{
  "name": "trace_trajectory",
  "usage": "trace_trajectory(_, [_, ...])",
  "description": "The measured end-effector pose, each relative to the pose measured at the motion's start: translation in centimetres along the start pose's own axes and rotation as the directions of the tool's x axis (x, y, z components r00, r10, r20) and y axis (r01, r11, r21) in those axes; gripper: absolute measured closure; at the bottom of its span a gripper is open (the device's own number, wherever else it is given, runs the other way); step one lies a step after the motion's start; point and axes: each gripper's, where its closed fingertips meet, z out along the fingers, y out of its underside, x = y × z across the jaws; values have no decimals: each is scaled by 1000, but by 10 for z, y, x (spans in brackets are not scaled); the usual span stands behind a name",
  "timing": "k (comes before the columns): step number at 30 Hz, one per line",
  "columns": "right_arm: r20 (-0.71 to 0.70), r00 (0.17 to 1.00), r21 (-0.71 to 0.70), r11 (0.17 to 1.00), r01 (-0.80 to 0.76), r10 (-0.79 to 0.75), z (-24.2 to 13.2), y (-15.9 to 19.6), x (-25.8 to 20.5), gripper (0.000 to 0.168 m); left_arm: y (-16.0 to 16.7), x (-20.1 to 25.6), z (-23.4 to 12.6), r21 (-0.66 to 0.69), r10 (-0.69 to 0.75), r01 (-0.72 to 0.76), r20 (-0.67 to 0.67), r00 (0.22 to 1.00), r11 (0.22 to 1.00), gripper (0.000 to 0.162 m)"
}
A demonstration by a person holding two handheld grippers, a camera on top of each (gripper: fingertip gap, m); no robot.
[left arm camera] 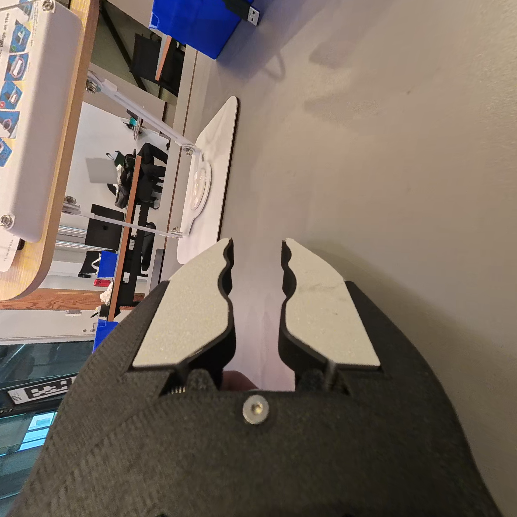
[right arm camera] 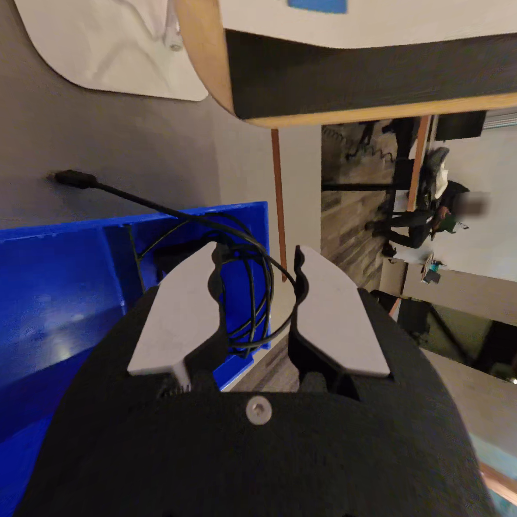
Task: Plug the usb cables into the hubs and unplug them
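Hovering with jaws apart and empty, the right gripper (right arm camera: 256, 260) faced the black usb cable (right arm camera: 253, 282) coiled at the blue bin (right arm camera: 70, 279); its loops could snag a finger. The left gripper (left arm camera: 256, 253) gaped narrowly, empty.

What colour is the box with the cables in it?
Bright blue box; the right wrist view shows it best.
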Motion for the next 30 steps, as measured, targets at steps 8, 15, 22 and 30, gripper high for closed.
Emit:
trace_trajectory(8, [86, 996, -28, 999, 29, -26, 48, 6, -5, 164, -1, 1, 0, 1, 4, -4, 1, 1000, 1000, 131])
trace_trajectory(15, [-124, 960, 90, 966, -242, 252, -28, 40, 56, 164, -1, 1, 0, 2, 3, -3, -2, 1000, 1000, 130])
trace_trajectory(22, [-162, 970, -288, 931, -223, 182, -5, 133, 20, 164, -1, 1, 0, -2, 11, -11, 1, 1000, 1000, 130])
trace_trajectory(30, [-332, 933, -381, 884, -270, 141, -8, 160, 45, 165, 0, 0, 0, -2, 10, -10, 5, 1000, 1000, 131])
